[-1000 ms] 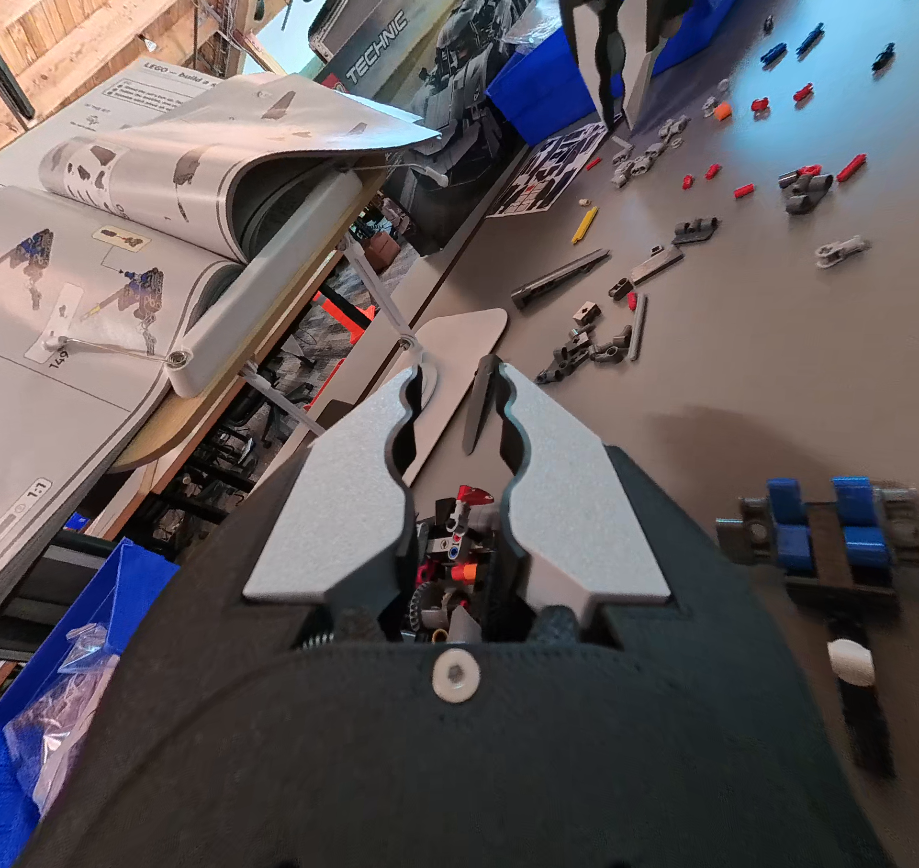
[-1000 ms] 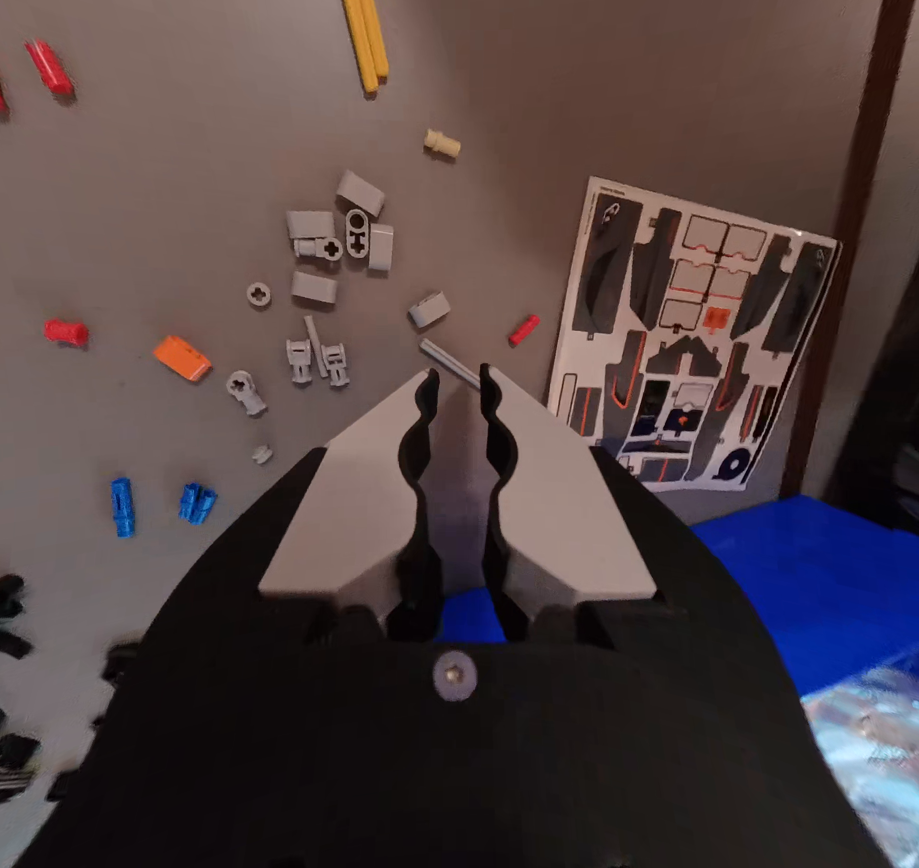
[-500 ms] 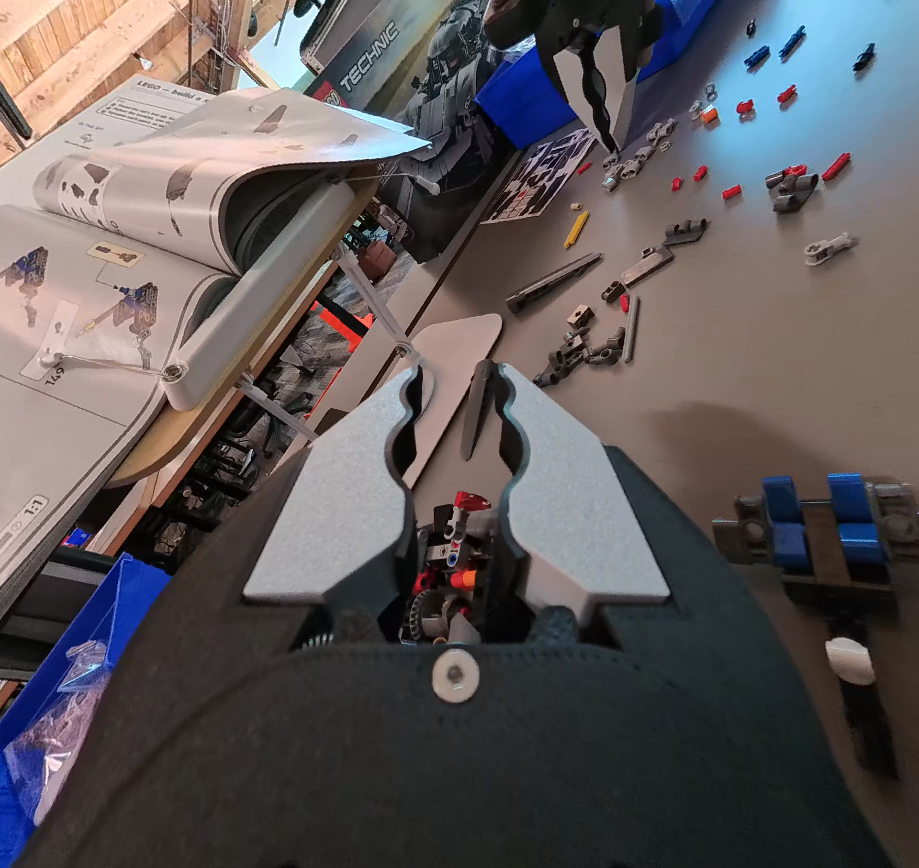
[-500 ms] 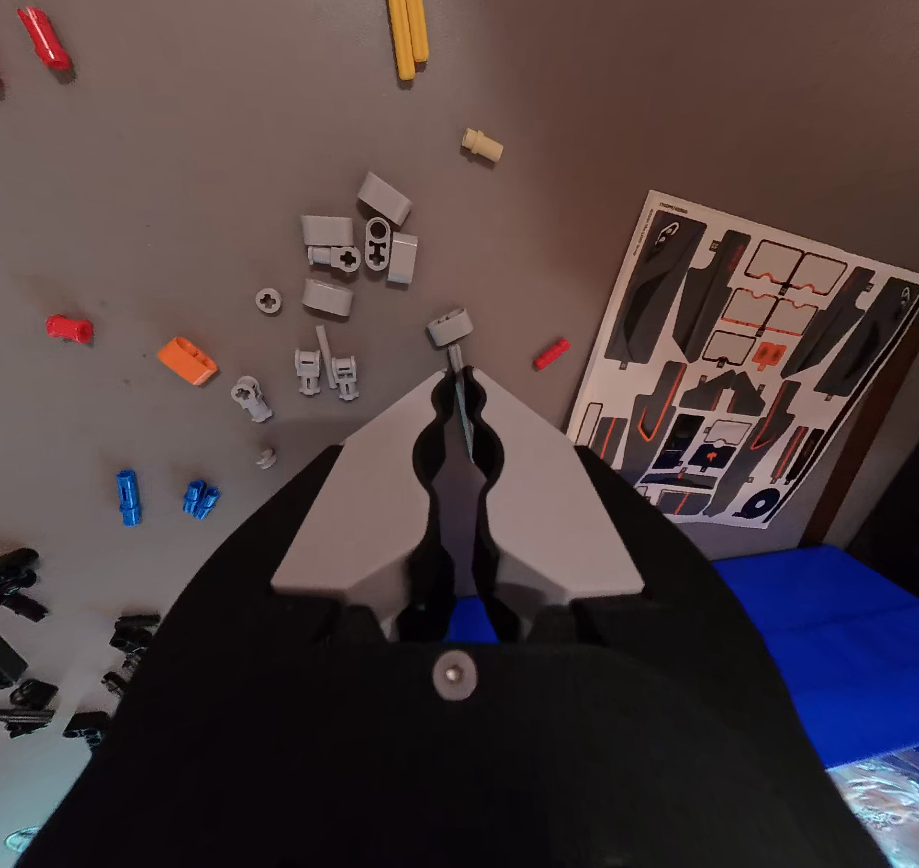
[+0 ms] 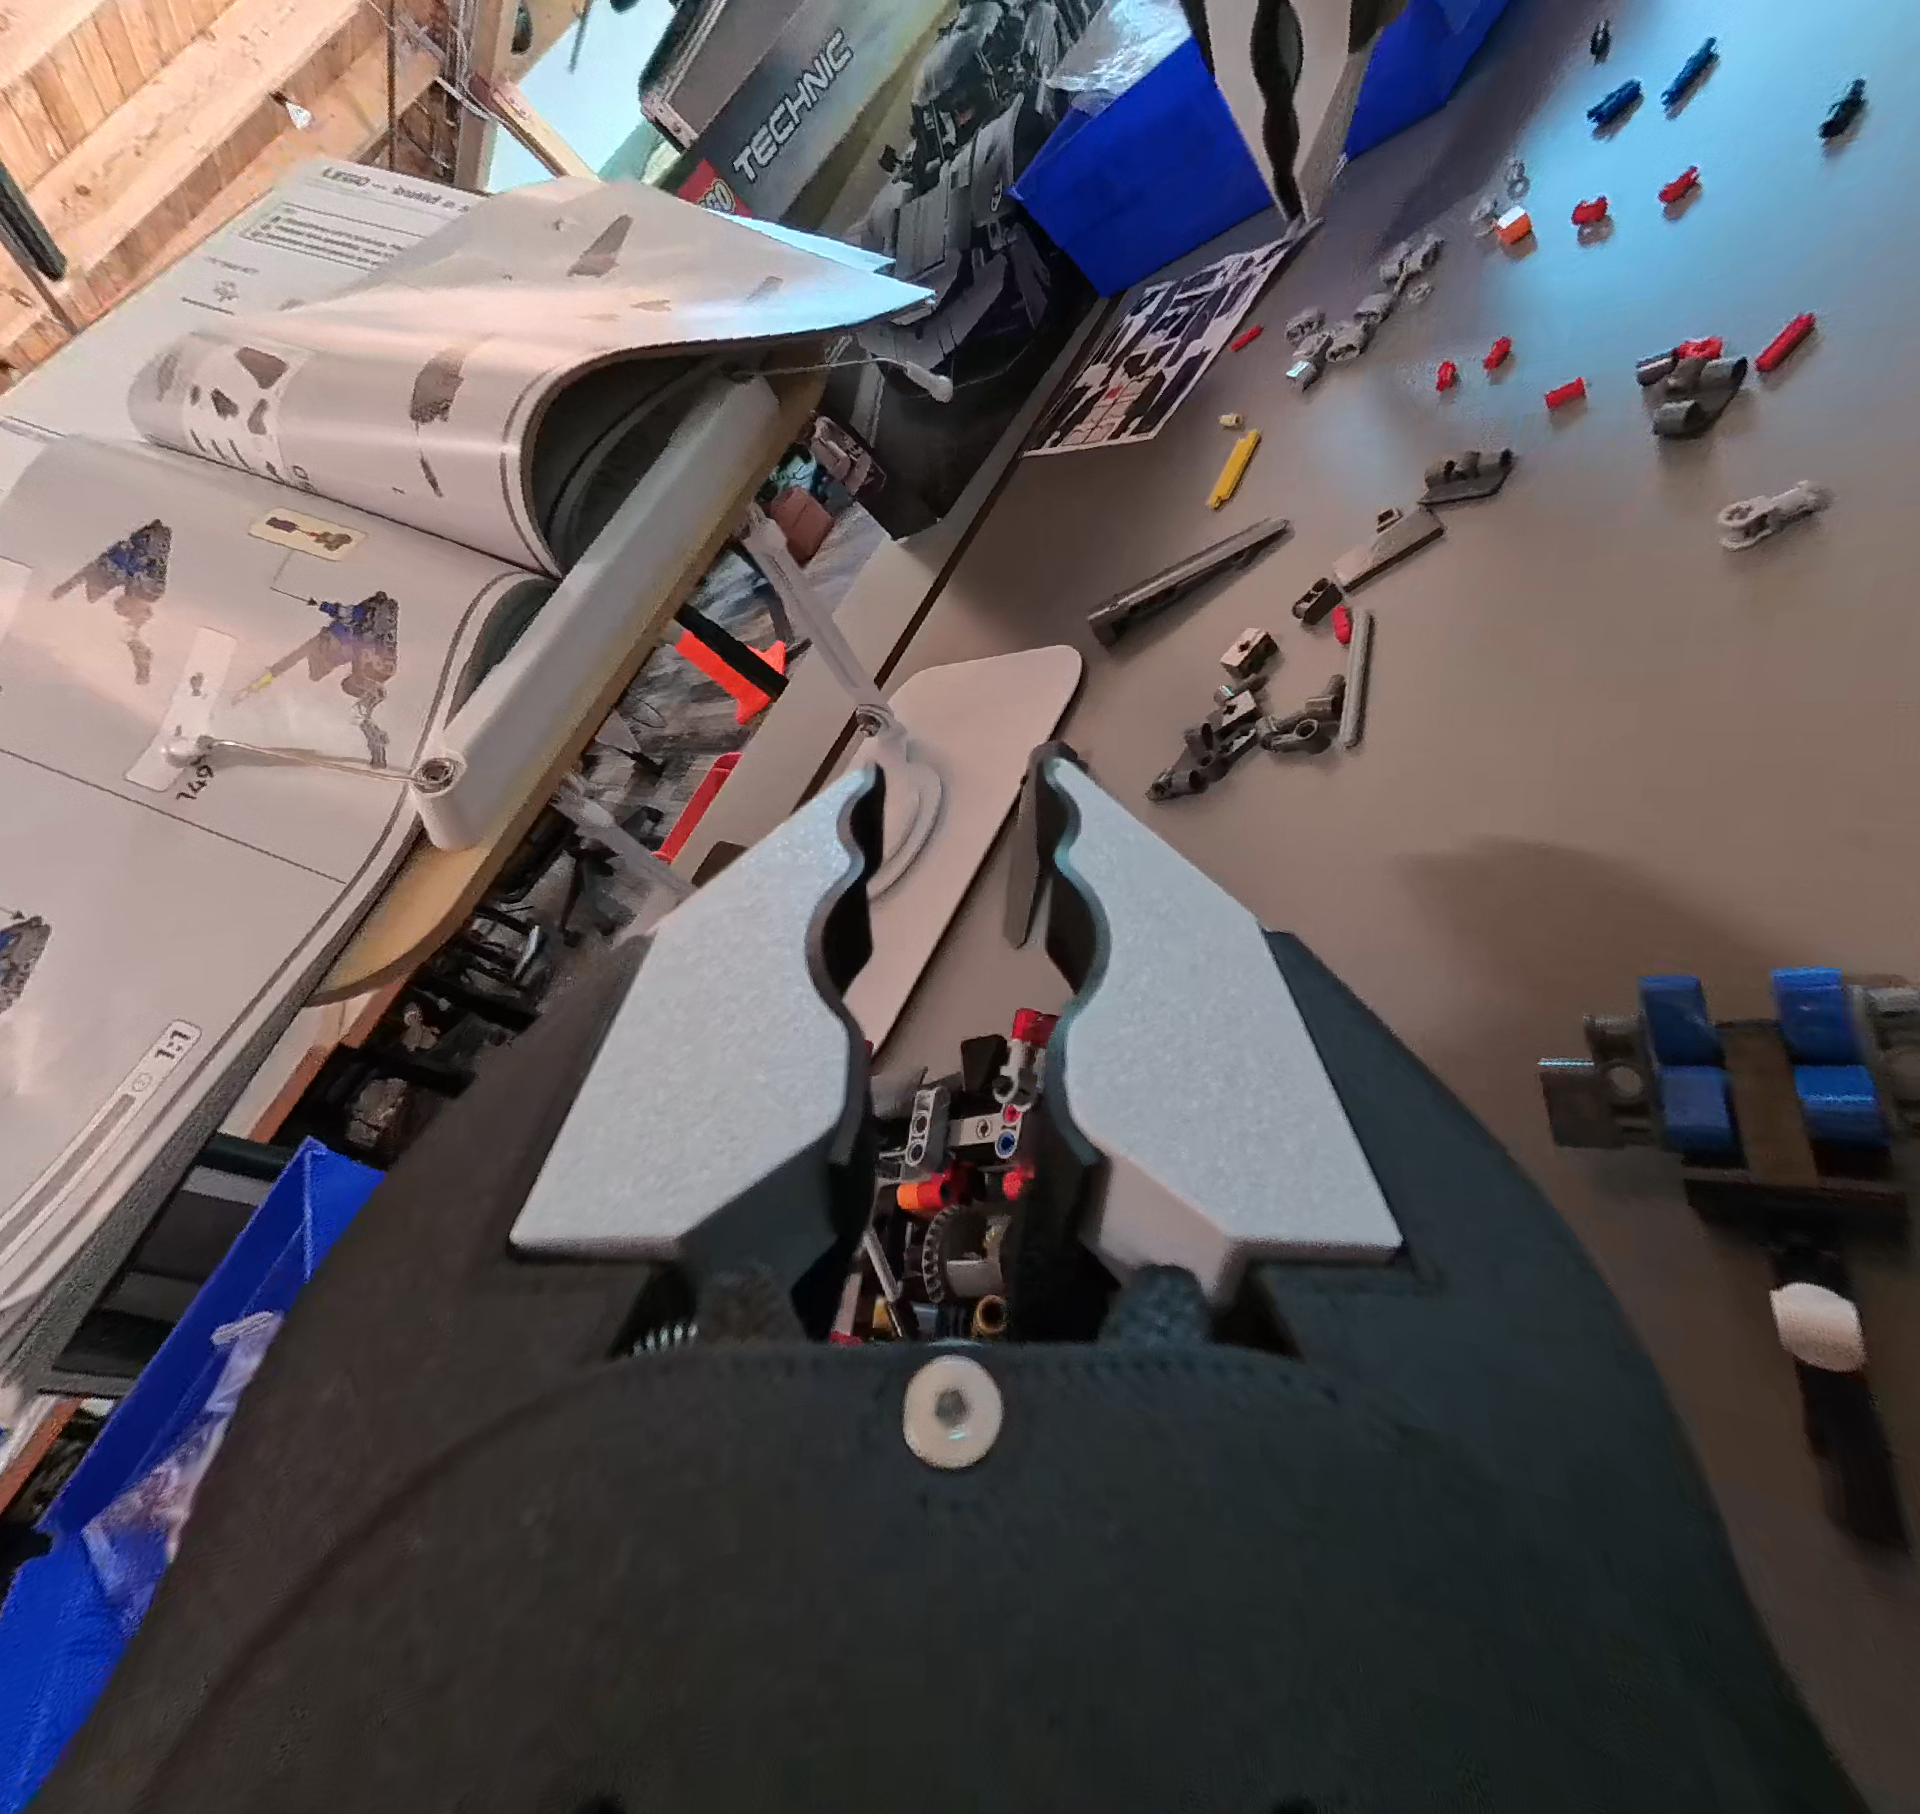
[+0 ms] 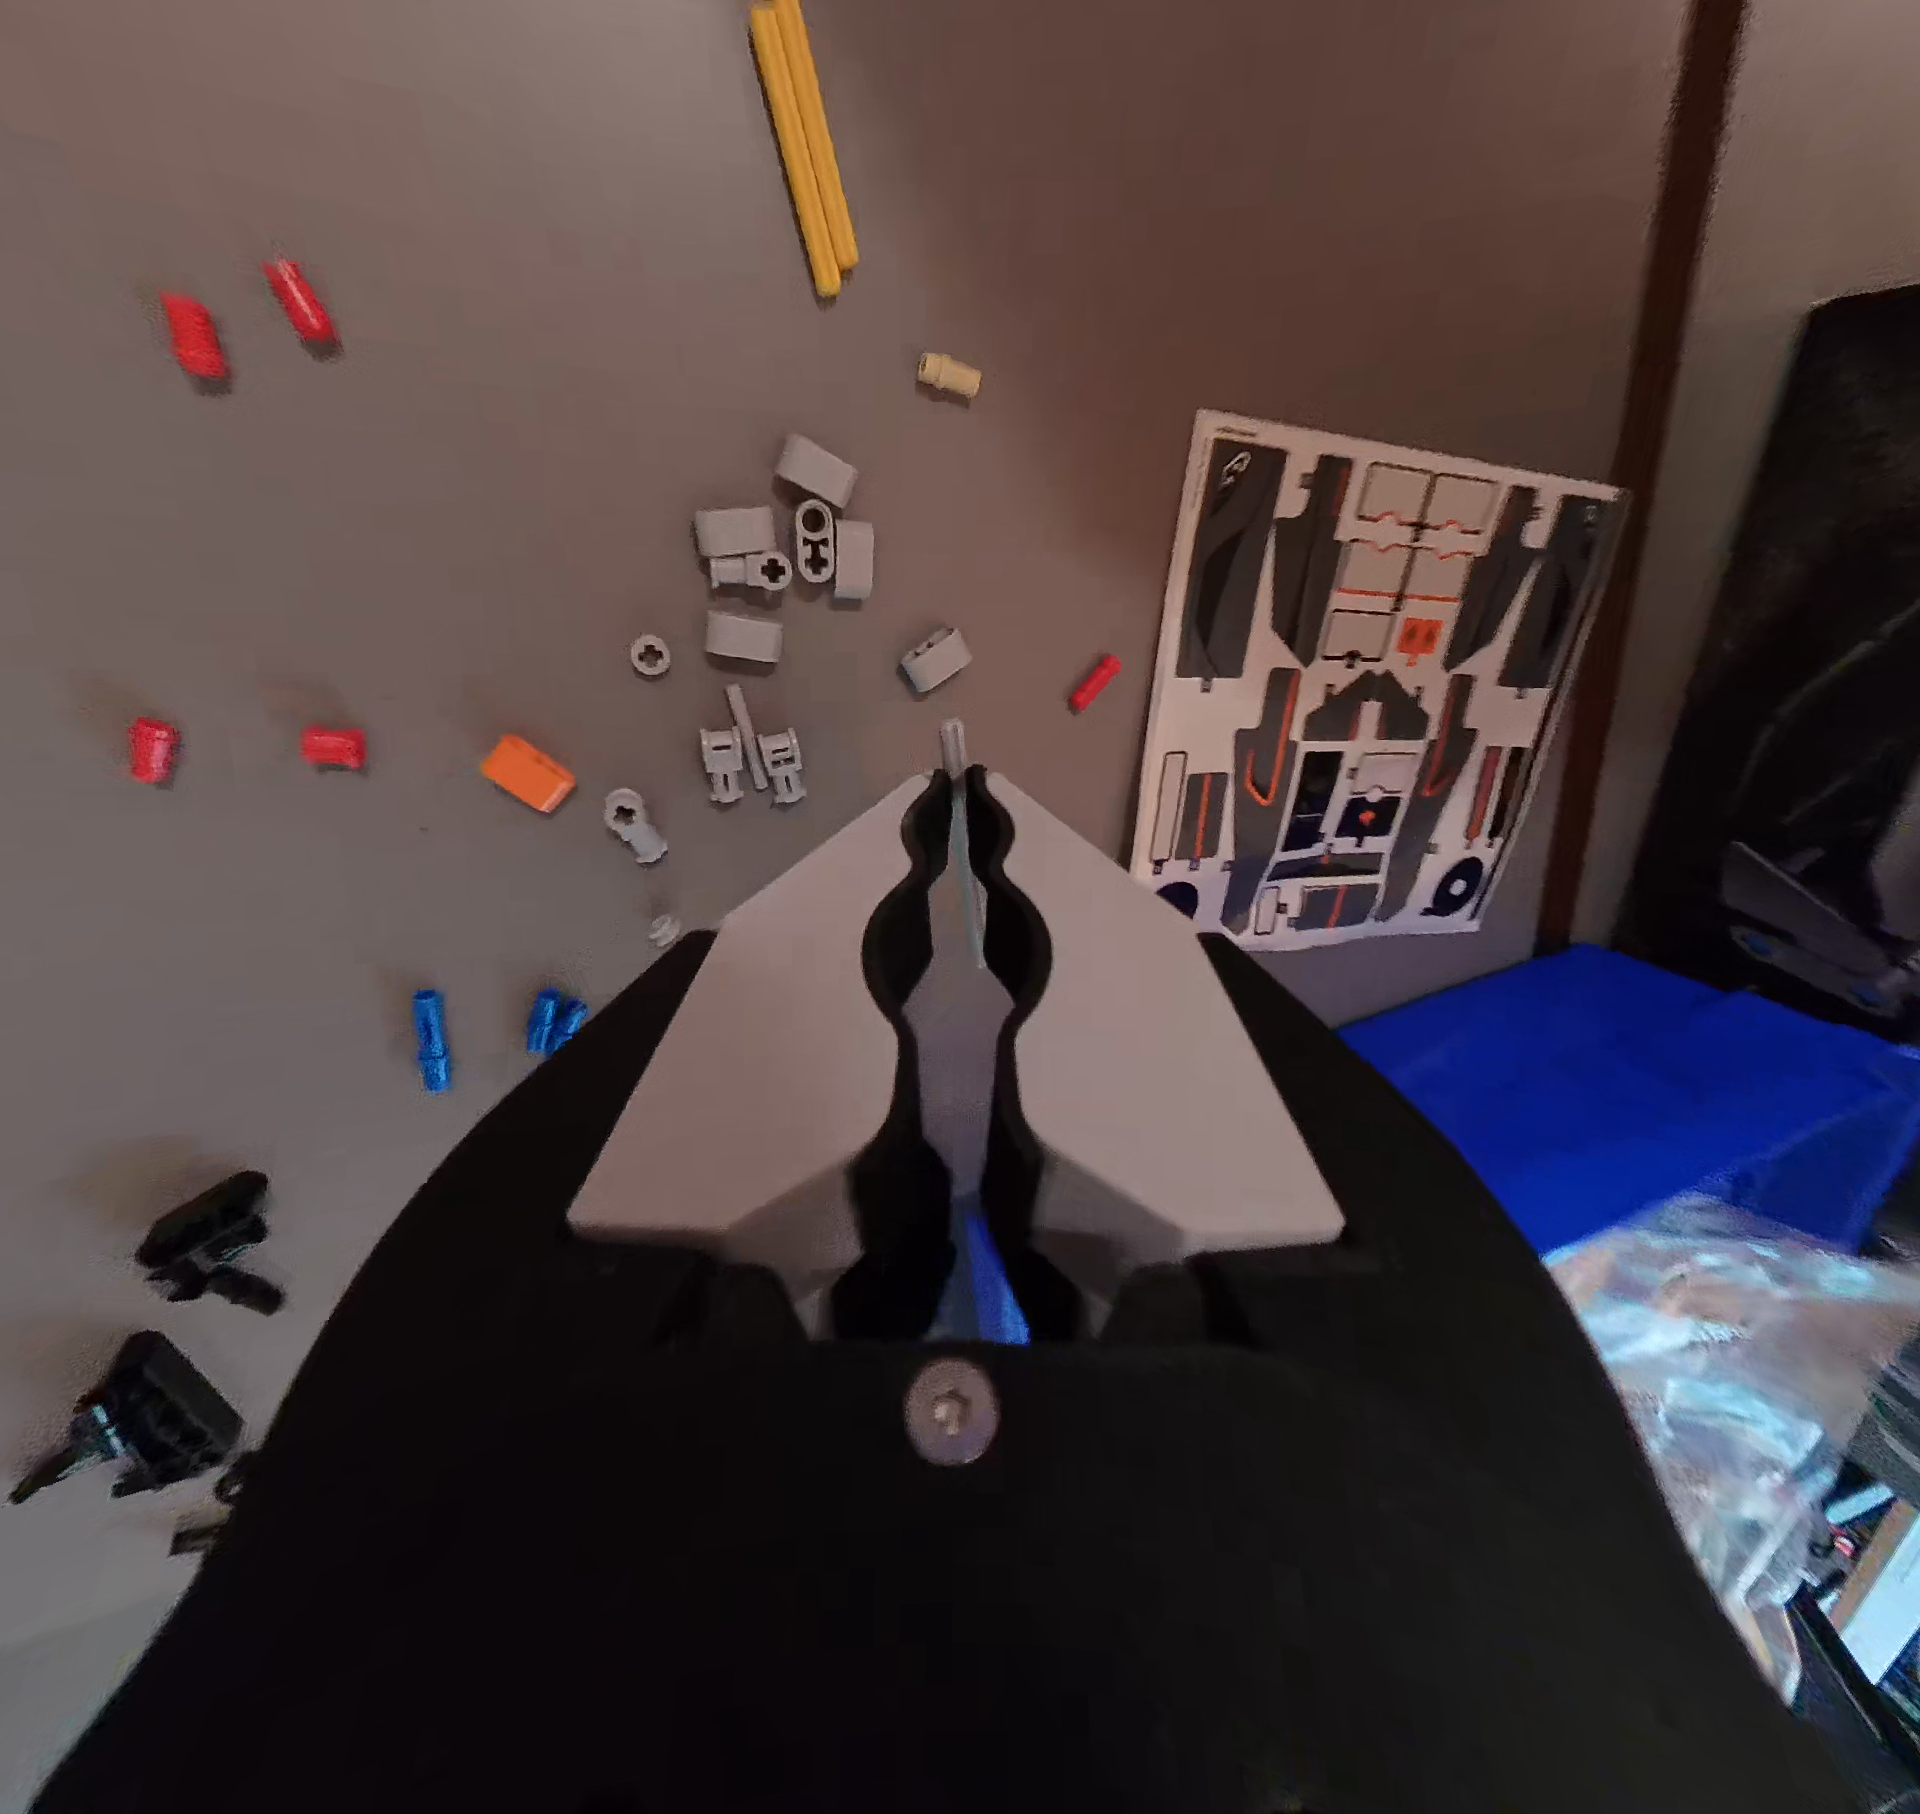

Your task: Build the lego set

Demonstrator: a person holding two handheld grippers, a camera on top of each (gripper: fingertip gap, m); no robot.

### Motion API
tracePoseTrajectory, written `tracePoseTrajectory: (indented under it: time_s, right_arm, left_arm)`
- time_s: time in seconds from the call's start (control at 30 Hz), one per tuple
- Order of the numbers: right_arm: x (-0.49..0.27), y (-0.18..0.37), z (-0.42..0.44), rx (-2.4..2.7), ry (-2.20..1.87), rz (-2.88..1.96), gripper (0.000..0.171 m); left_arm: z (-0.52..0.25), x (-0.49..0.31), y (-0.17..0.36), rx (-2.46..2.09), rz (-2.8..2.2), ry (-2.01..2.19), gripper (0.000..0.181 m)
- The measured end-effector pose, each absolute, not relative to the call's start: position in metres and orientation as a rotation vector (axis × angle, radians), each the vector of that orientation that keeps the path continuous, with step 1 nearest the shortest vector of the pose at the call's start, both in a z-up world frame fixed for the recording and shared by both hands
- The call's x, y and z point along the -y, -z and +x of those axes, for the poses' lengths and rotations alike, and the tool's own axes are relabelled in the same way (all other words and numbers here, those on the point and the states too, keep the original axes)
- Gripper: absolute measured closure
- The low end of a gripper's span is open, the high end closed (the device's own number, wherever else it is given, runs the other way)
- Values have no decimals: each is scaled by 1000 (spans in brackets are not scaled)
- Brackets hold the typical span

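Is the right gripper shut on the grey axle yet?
Yes. The right gripper is shut on the grey axle: its tips pinch the thin rod, whose end pokes out past them.

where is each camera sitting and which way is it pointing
Left wrist view: on the left gripper, looking low along the table toward the manual; its own fingers straddle a lego assembly.
Right wrist view: on the right gripper, looking down at loose parts; its fingers pinch a grey axle.
Shared: sticker sheet, yellow axles.
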State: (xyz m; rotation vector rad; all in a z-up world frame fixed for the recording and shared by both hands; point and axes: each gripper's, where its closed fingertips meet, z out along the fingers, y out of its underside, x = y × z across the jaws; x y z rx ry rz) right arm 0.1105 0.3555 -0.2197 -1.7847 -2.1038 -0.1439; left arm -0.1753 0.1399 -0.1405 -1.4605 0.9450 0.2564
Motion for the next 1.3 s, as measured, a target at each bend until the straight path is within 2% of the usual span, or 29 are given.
tracePoseTrajectory:
  time_s: [0.3, 0.83, 1.1, 1.3]
  right_arm:
    - [-296, 159, 65, 1981, 32, -1596, 171]
    - [-105, 66, -123, 1681, -883, -1013, 171]
    - [-75, 56, -156, 1473, -1240, -934, 171]
    - [-67, 68, -161, 1453, -1401, -949, 171]
  left_arm:
    - [-169, -132, 143, -1018, -1512, -169, 149]
    - [-153, -119, 126, -917, -1467, 11, 140]
    - [-144, -112, 119, -872, -1454, 137, 139]
    - [-135, -109, 121, -864, -1452, 191, 147]
